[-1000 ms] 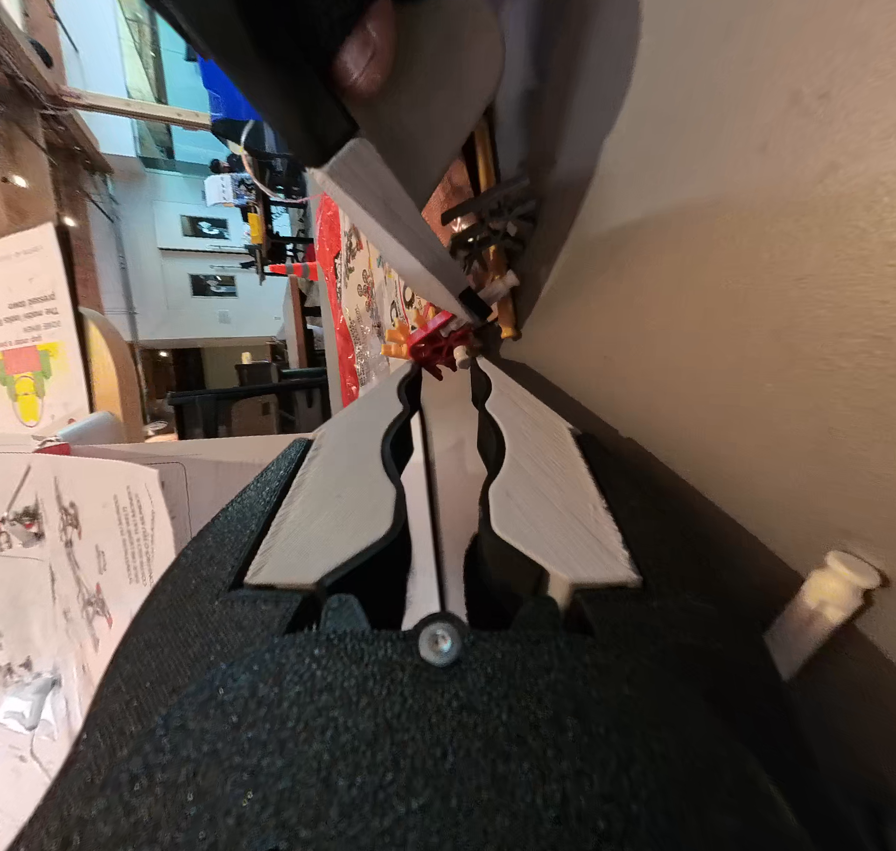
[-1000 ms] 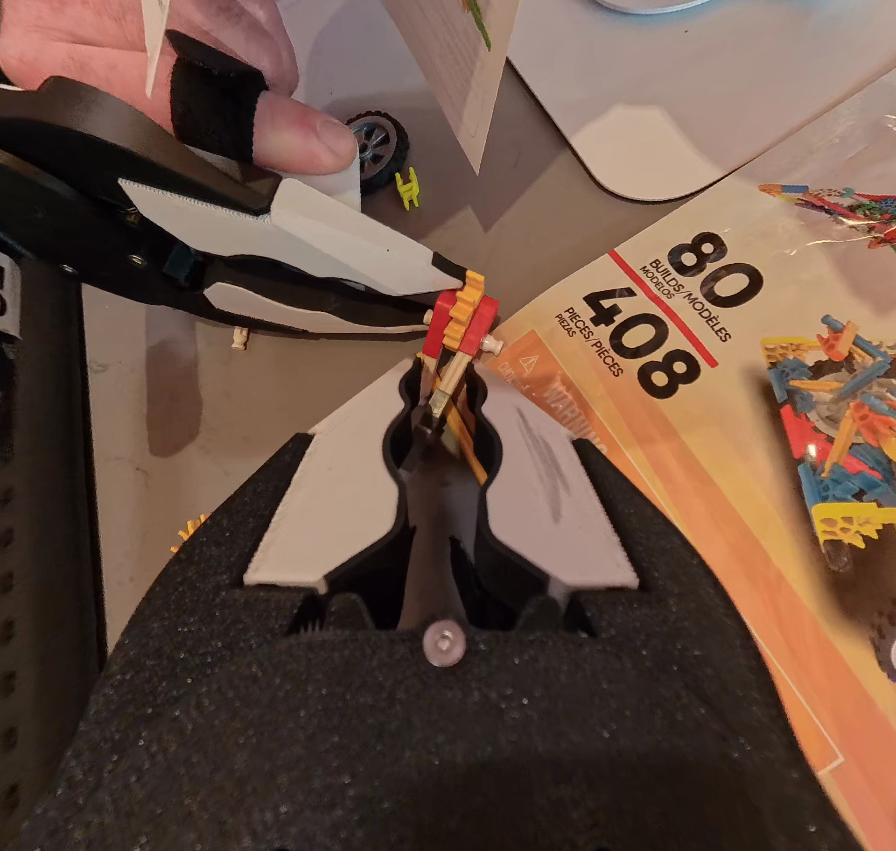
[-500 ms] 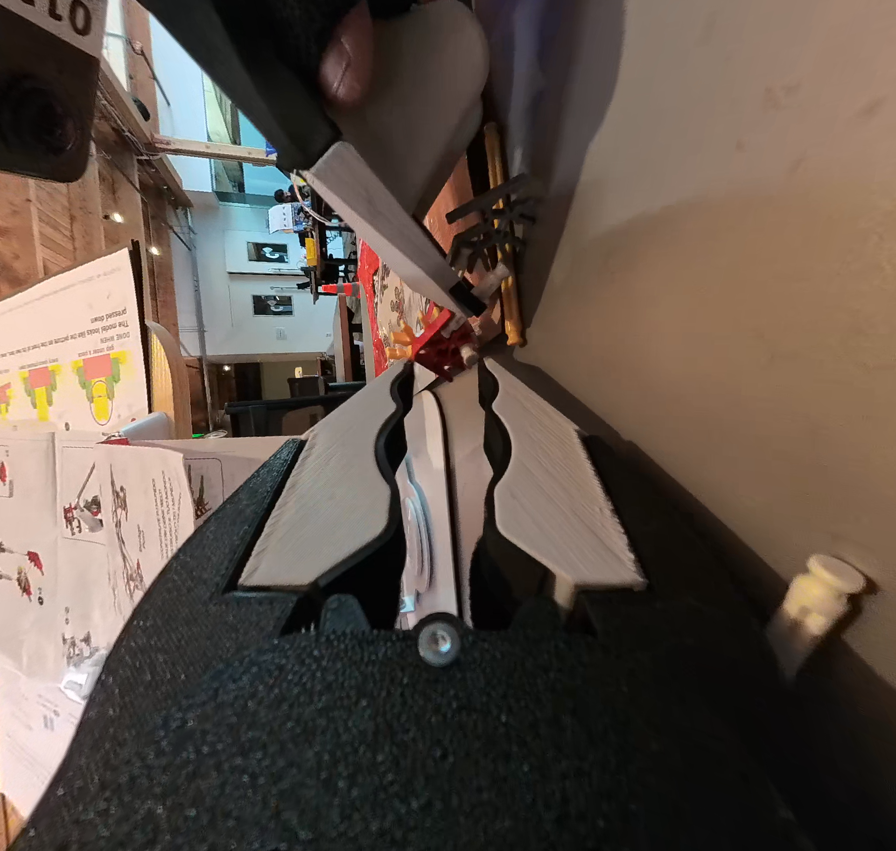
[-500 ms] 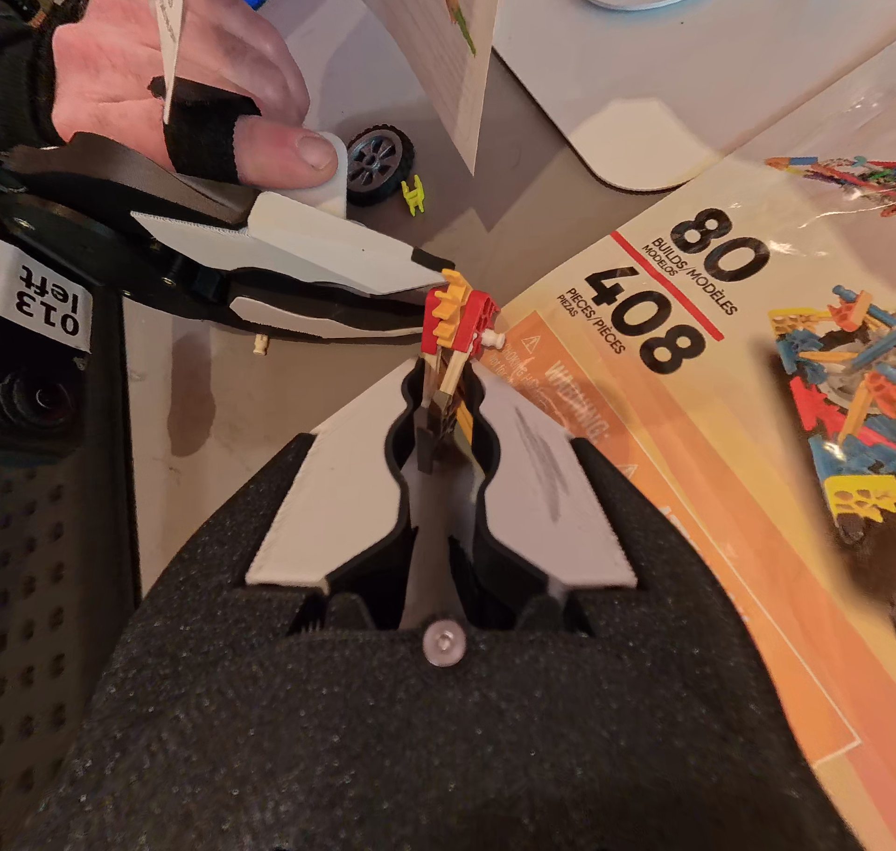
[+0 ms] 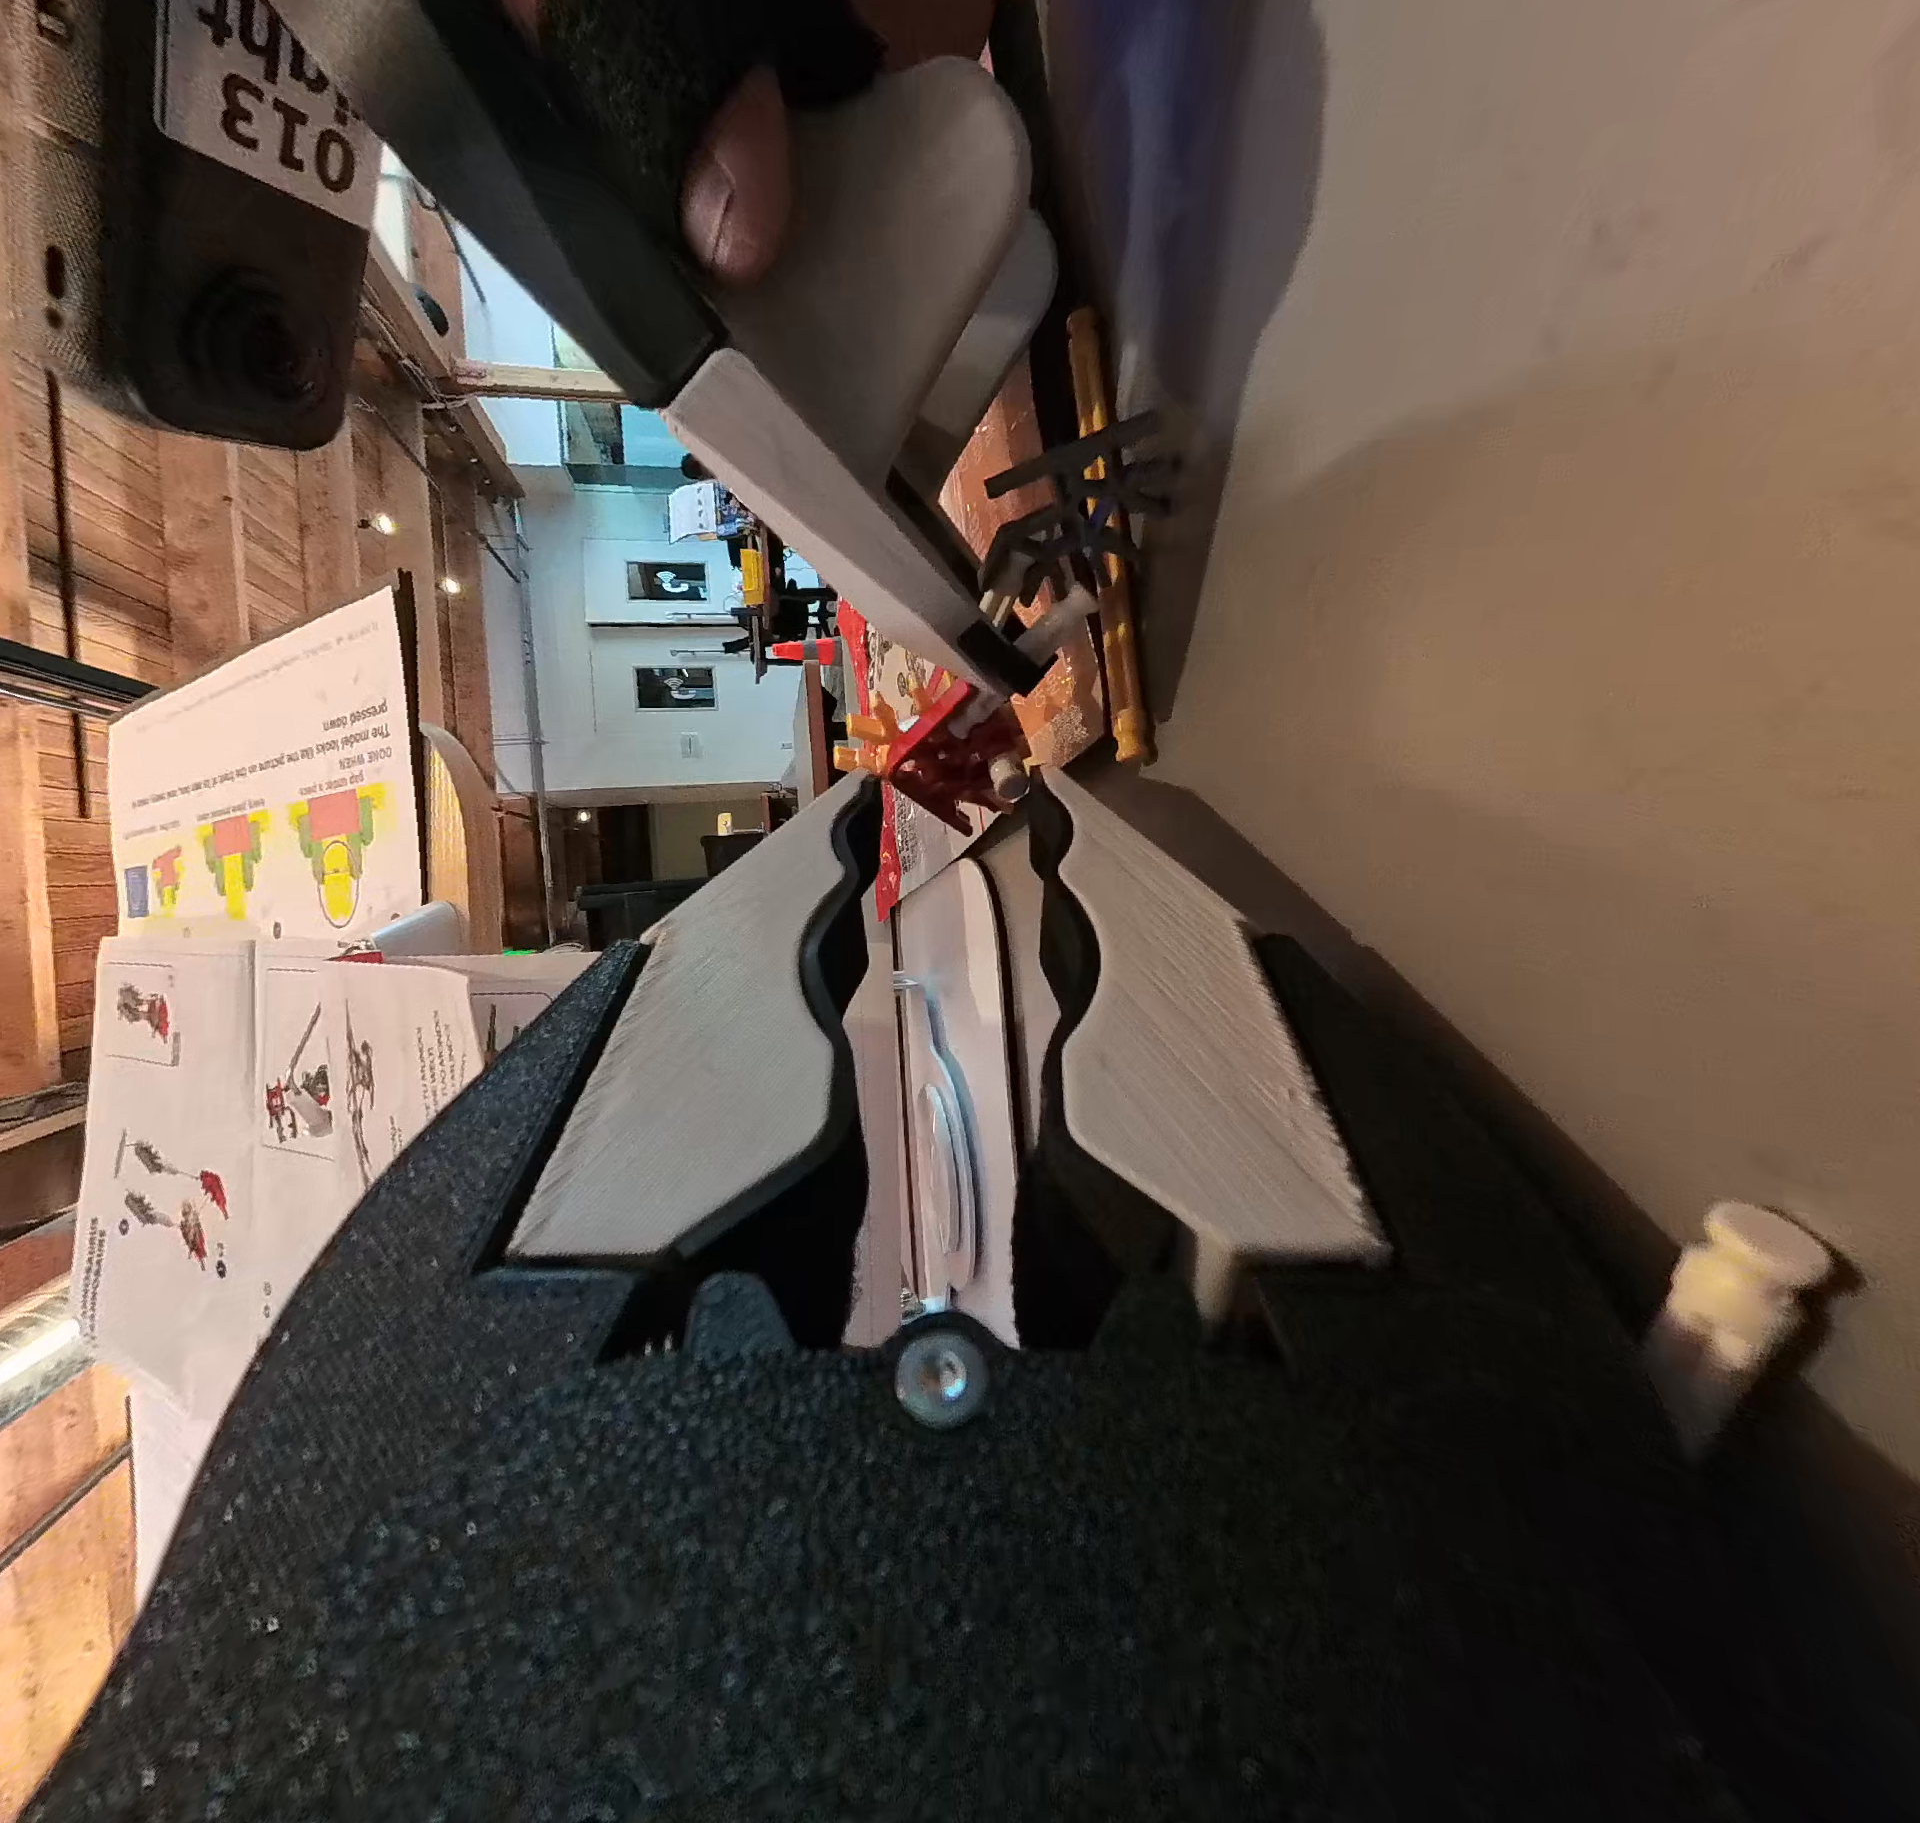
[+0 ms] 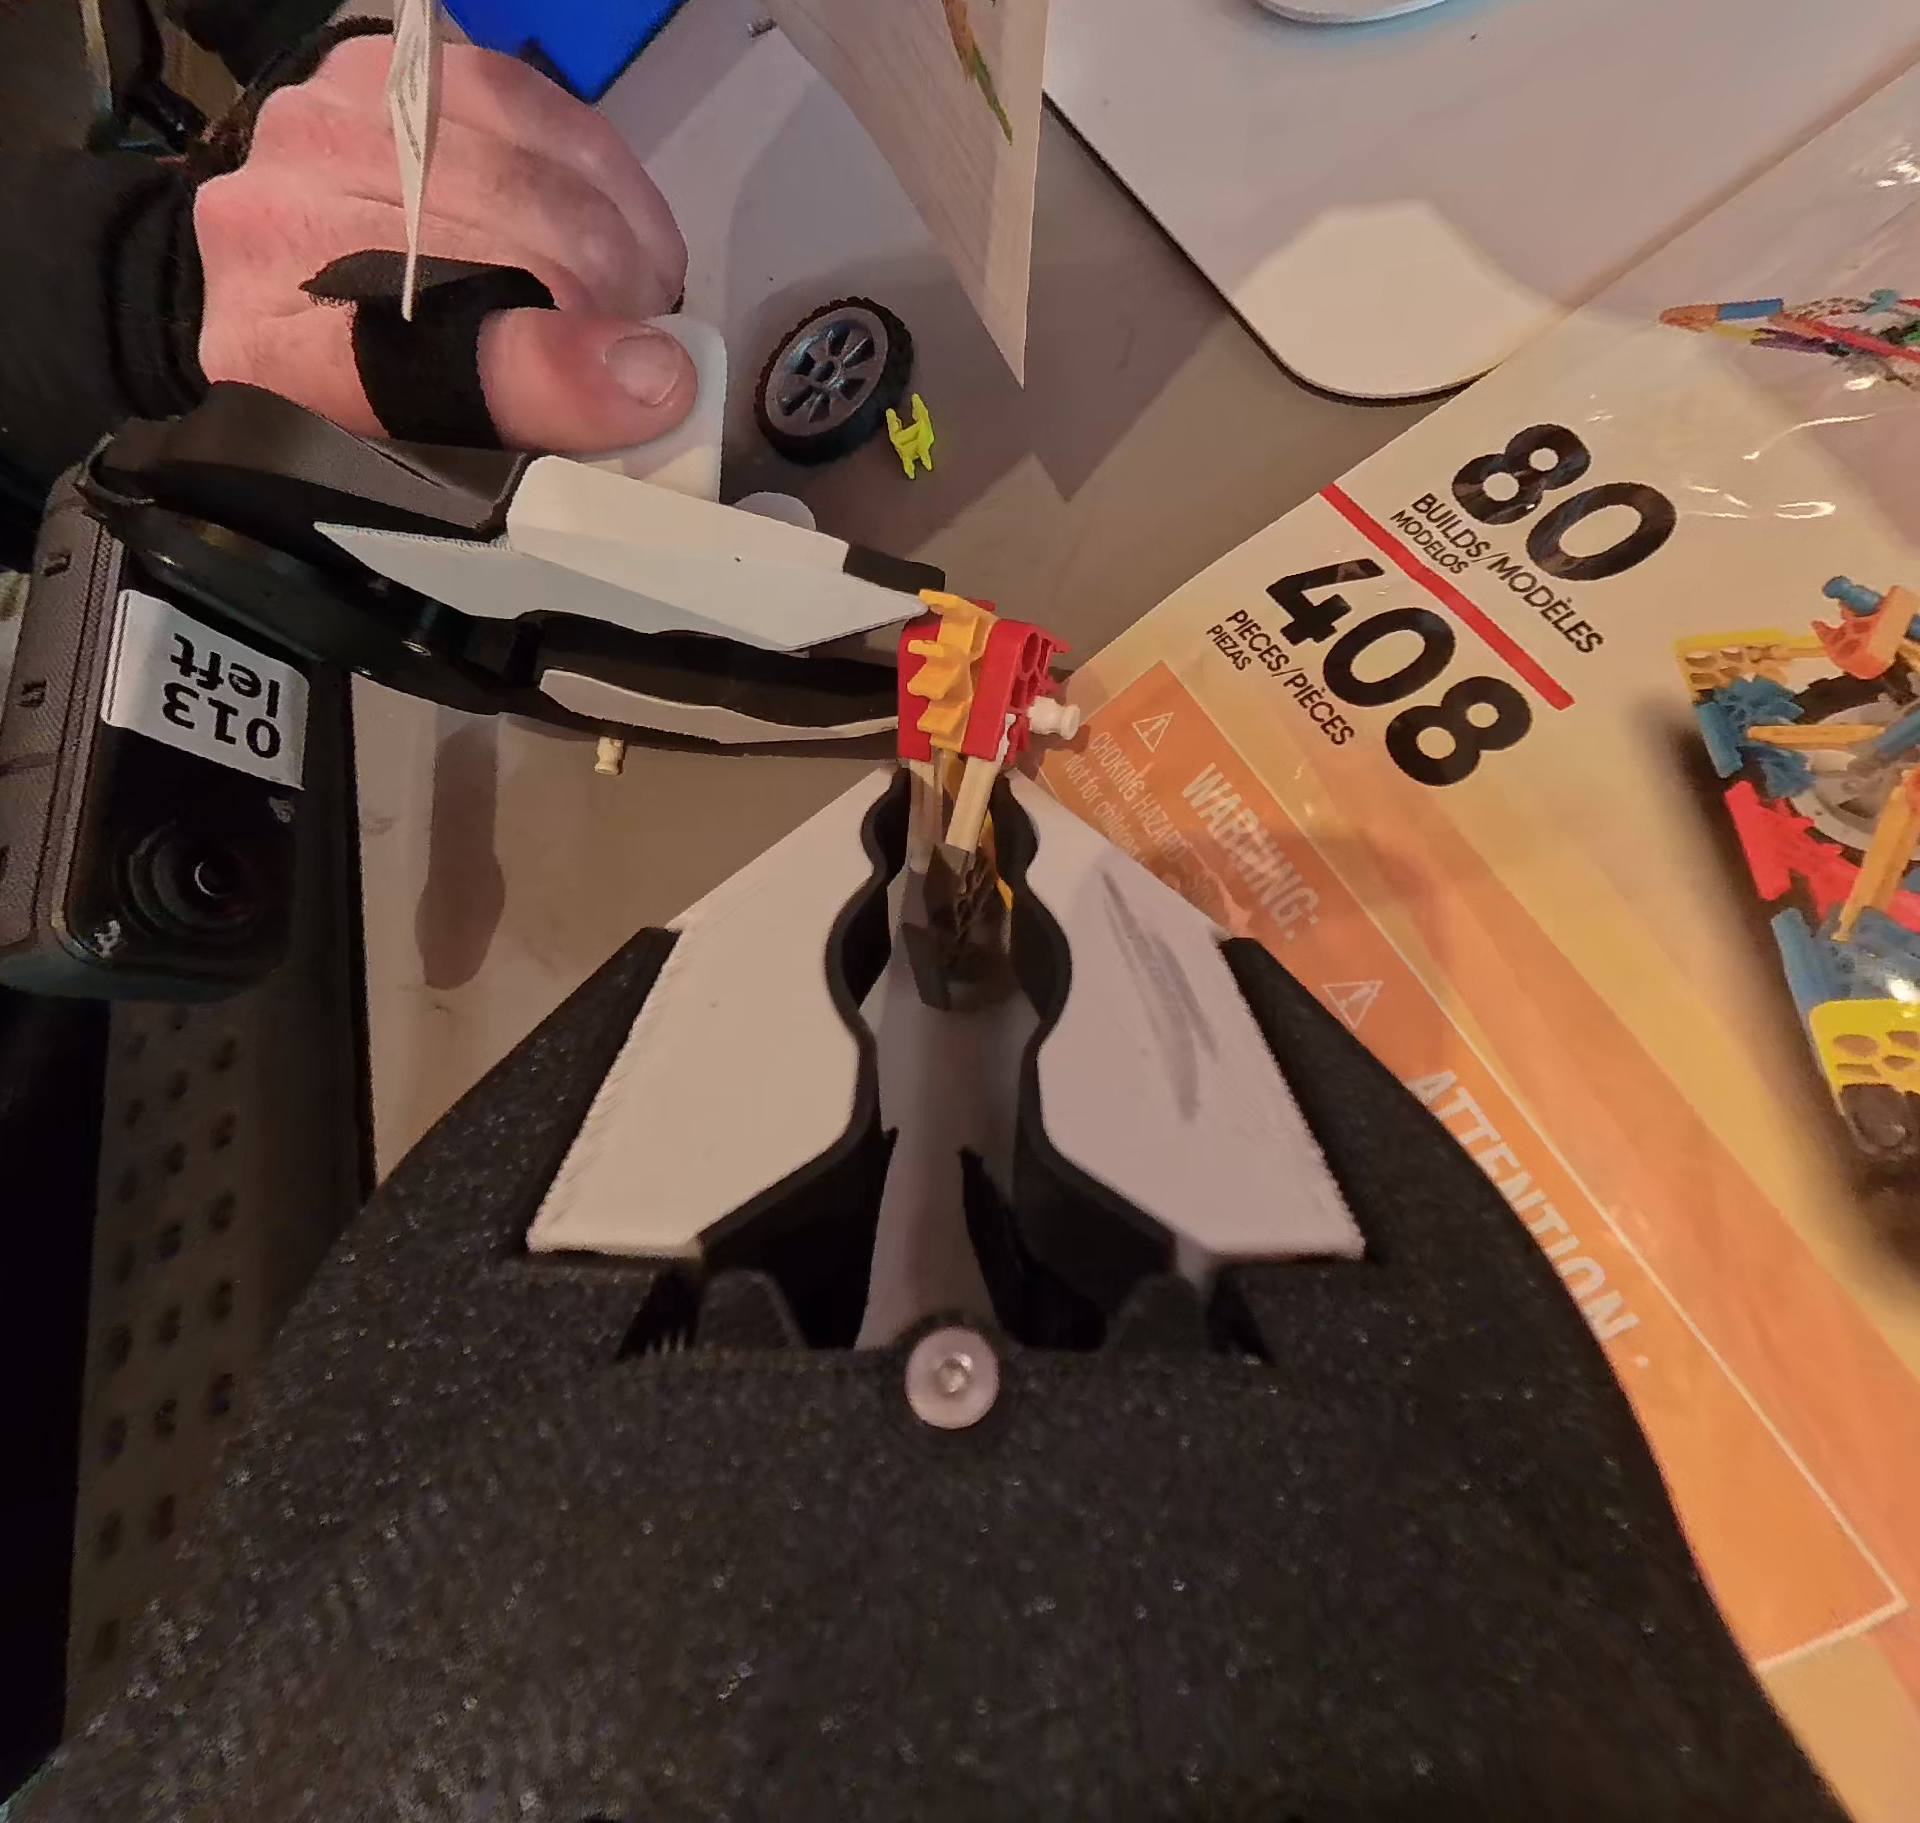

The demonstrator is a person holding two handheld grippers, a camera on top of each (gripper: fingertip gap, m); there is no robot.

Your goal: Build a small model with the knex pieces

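Here, the small toy assembly (image 6: 977, 677) sits right at the meeting point of my two tools: a red block with yellow toothed connectors on its face and a white peg sticking out to its right. Pale rods run from it down toward me, so its long axis lies along my right gripper (image 6: 951, 786), whose fingers are clenched around those rods and the dark connector (image 6: 961, 926) behind them. The red end pokes out just past that gripper's tips.

My left gripper (image 6: 888, 672) comes in from the left, roughly at right angles to the rods, with its tips against the red block's left side. Its fingers are nearly together, but I cannot tell whether they actually pinch the block or only touch it. In the left wrist view the block (image 5: 940, 750) shows just beyond my own tips, with the other tool's finger (image 5: 831, 526) reaching down onto it from above.

Both tools are at the piece; neither is nearer.

Farther out, a grey wheel (image 6: 836, 381) and a small lime connector (image 6: 911, 435) lie loose on the table (image 6: 1143, 246). To the right lies the clear parts bag (image 6: 1558, 838); coloured pieces show at its right edge. An instruction sheet (image 6: 935, 59) stands behind.
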